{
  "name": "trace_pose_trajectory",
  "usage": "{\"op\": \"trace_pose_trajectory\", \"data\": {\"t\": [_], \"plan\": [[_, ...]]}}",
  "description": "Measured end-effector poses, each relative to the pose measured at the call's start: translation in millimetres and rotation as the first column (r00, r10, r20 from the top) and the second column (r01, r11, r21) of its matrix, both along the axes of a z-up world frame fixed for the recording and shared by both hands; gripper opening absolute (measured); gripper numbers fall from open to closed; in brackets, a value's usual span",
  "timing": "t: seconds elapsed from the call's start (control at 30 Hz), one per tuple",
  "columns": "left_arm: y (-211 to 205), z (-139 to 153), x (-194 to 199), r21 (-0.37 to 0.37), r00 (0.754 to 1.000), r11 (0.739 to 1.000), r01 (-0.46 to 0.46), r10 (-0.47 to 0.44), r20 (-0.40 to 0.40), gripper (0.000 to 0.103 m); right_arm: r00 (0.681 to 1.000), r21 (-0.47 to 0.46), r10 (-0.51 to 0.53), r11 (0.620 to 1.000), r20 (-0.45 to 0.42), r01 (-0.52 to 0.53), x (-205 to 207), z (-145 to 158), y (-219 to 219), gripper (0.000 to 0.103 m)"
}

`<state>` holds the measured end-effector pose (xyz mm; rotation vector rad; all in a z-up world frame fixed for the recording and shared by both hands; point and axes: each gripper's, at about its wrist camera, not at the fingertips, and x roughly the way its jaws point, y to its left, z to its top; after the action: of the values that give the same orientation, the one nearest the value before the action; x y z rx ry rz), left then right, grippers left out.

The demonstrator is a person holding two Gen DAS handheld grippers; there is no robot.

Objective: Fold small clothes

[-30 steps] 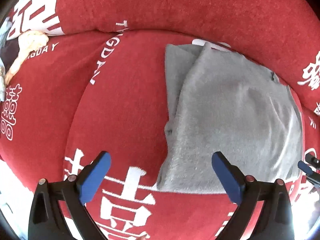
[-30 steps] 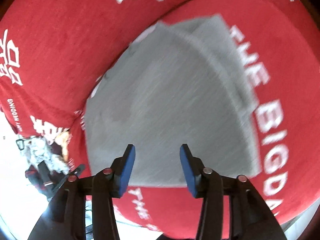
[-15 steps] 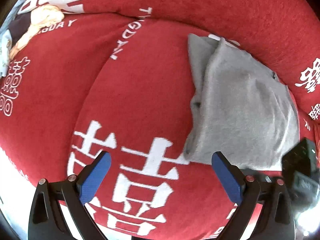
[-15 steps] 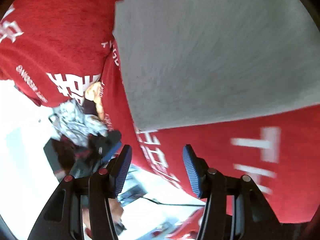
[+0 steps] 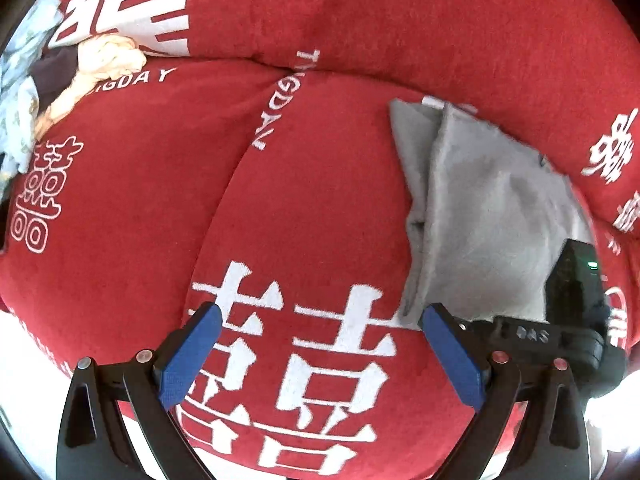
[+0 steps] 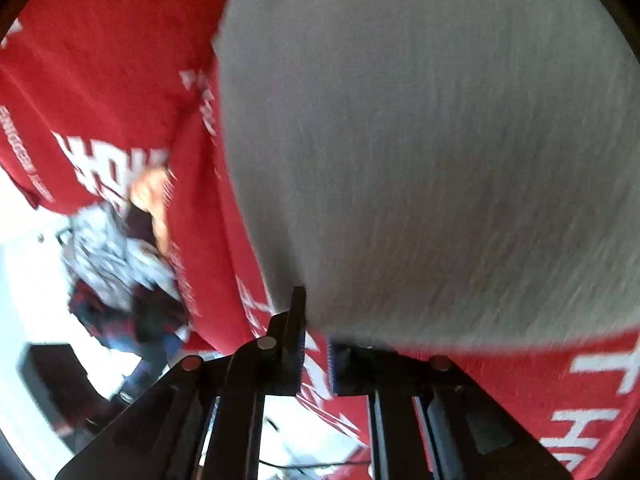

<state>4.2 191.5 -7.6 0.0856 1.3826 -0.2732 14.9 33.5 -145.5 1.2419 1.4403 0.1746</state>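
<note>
Left gripper (image 5: pixel 320 354) spread over red cover (image 5: pixel 304 208); right gripper (image 6: pixel 316 344) pinches grey garment (image 6: pixel 420 160) edge.

A red sofa cover (image 5: pixel 304 208) with white lettering fills the view beside a bright white floor (image 6: pixel 24 264).

Left wrist view: looks forward and down over the red cover (image 5: pixel 312 208) from moderate height, grey garment (image 5: pixel 488 220) at right. Right wrist view: very close, blurred, facing the same grey garment (image 6: pixel 420 152). Shared: garment, red cover (image 6: pixel 104 92), clothes pile (image 5: pixel 36 92).
</note>
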Motion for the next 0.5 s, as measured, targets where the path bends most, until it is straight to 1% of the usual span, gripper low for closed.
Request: {"op": "trace_pose_trajectory", "data": {"t": [0.03, 0.07, 0.17, 0.2, 0.27, 0.3, 0.4, 0.43, 0.5], "plan": [[-1.3, -3.0, 0.2, -0.008, 1.0, 1.0, 0.0, 0.0, -0.008, 0.101, 1.0, -0.003, 0.004, 1.0, 0.009, -0.004, -2.6, 1.8, 3.4, 0.008], [-1.1, -3.7, -3.7, -0.018, 1.0, 1.0, -0.007, 0.007, -0.016, 0.101, 0.999, -0.012, 0.031, 0.999, 0.014, -0.031, -4.1, 4.6, 8.8, 0.008], [-8.7, -8.1, -7.0, -0.029, 0.999, 1.0, 0.007, -0.009, -0.047, 0.101, 0.987, -0.032, 0.162, 0.986, 0.004, -0.161, -15.1, 14.1, 30.6, 0.009], [-13.1, -8.8, -8.5, -0.025, 0.999, 1.0, 0.019, -0.021, -0.046, 0.101, 0.982, -0.047, 0.191, 0.981, 0.001, -0.19, -21.5, 18.5, 31.7, 0.009], [-25.6, -9.9, -9.9, -0.022, 0.998, 0.998, 0.056, -0.057, -0.041, 0.101, 0.98, -0.071, 0.201, 0.977, 0.001, -0.2, -35.7, 25.5, 20.6, 0.009], [-31.5, -10.3, -10.7, -0.034, 0.996, 0.997, 0.072, -0.074, -0.044, 0.101, 0.981, -0.094, 0.193, 0.977, -0.006, -0.193, -43.6, 30.9, 8.4, 0.009], [-55.7, -14.5, -13.1, -0.067, 0.991, 0.99, 0.123, -0.126, -0.051, 0.101, 0.993, -0.204, 0.12, 0.972, 0.001, -0.117, -61.4, 55.6, -48.2, 0.009], [-64.1, -16.5, -14.3, -0.071, 0.989, 0.988, 0.136, -0.139, -0.047, 0.101, 0.995, -0.246, 0.097, 0.965, 0.016, -0.09, -66.3, 63.8, -67.6, 0.009], [-81.6, -23.5, -16.0, -0.076, 0.986, 0.985, 0.155, -0.158, -0.044, 0.101, 0.998, -0.352, 0.064, 0.935, 0.019, -0.053, -72.7, 76.3, -106.7, 0.009]]}}
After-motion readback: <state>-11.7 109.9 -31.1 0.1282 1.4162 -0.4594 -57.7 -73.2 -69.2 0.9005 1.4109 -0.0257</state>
